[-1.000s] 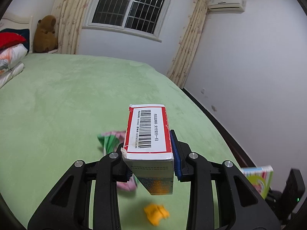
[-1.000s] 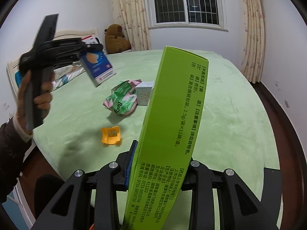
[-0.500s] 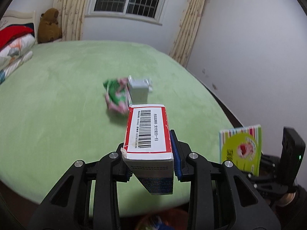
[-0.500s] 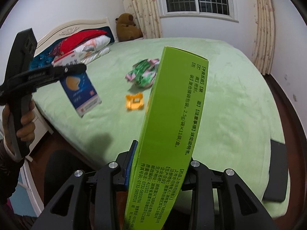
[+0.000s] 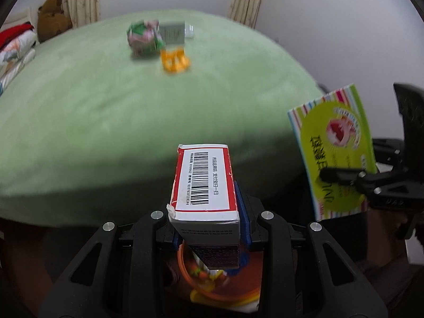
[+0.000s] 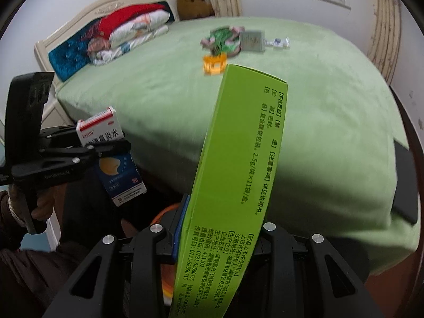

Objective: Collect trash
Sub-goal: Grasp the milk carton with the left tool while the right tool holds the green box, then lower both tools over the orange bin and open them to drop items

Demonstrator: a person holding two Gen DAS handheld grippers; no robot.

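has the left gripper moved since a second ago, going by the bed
Yes. The left gripper, shut on the red-bordered box, has pulled back off the bed; its edge now lies ahead, with an orange bin below.

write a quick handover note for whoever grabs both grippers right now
Left gripper: shut on the red-and-white barcode box, above the orange bin.
Right gripper: shut on the tall green box, near the bin's orange rim.
Done: both boxes are off the bed.
Left: drop both in the bin, then fetch the crumpled green-pink wrapper, grey box, orange piece and small white item.
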